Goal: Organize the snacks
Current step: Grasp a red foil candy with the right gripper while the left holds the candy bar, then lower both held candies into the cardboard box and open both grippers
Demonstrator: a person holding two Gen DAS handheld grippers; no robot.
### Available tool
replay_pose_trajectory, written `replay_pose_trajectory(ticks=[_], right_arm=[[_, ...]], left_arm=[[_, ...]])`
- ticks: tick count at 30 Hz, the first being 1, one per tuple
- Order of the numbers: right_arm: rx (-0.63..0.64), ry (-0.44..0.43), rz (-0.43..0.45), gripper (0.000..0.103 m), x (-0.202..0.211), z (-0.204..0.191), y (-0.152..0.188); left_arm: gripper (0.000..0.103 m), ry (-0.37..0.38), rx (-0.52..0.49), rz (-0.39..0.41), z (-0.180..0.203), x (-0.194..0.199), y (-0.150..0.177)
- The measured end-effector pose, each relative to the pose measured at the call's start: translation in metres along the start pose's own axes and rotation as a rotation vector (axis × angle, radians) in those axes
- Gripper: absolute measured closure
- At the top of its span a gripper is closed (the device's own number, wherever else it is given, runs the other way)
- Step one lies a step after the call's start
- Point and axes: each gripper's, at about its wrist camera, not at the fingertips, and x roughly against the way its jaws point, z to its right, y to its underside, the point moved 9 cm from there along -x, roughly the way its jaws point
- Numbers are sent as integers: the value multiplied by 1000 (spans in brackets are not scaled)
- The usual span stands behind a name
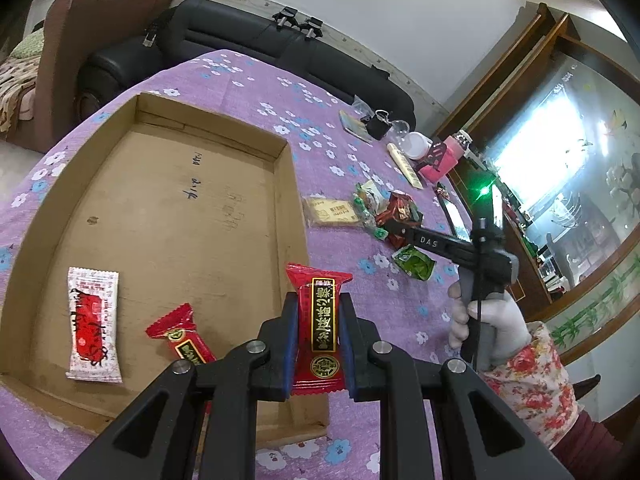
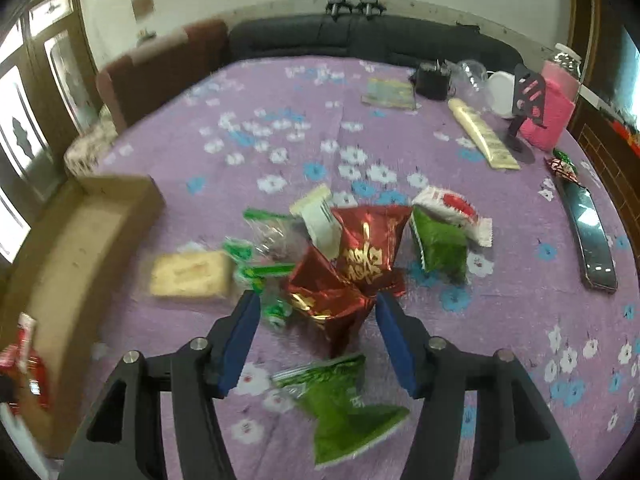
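A: Across the left half of the left wrist view, cardboard box (image 1: 168, 208) on the purple tablecloth (image 1: 256, 84); white packet (image 1: 94, 324) and small red candy (image 1: 186, 340) lie inside.

B: Left gripper (image 1: 318, 320) pinches a red candy bar (image 1: 320, 332) at lower centre, over the box's near-right corner. Carry it further inside before release, I'd say.

A: Right gripper (image 2: 316, 308)?

B: Fingers spread, nothing pinched. Red foil packet (image 2: 352, 264) sits between the tips, green packet (image 2: 340, 400) nearer the camera. Centre on one wrapper alone.

Two wrist fisheyes, close, angled down — shared snack pile (image 2: 352, 264) (purple tablecloth (image 1: 248, 80)).
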Motion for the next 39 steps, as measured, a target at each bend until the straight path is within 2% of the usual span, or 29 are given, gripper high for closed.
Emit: replay_pose_trajectory(ticks=[1, 3, 8, 14, 19, 25, 29, 39], right_arm=[[-24, -18, -7, 81, -1, 1, 1], [-70, -40, 5, 81, 3, 4, 3], [-130, -64, 70, 98, 34, 10, -1], [-138, -124, 127, 98, 63, 0, -13], [-160, -187, 114, 98, 70, -10, -12], [-83, -268, 108, 98, 83, -61, -16], [-6, -345, 92, 98, 89, -115, -14], [115, -466, -16, 98, 66, -221, 12]], left_arm=[[85, -2, 2, 3, -1, 1, -1], [85, -7, 7, 7, -6, 3, -3], [85, -29, 14, 23, -17, 6, -11], [85, -54, 46, 46, -34, 12, -17], [85, -90, 47, 52, -47, 15, -25], [85, -169, 53, 50, -71, 8, -50], [85, -227, 62, 41, -91, 1, -62], [85, -334, 83, 5, -129, -10, -63]])
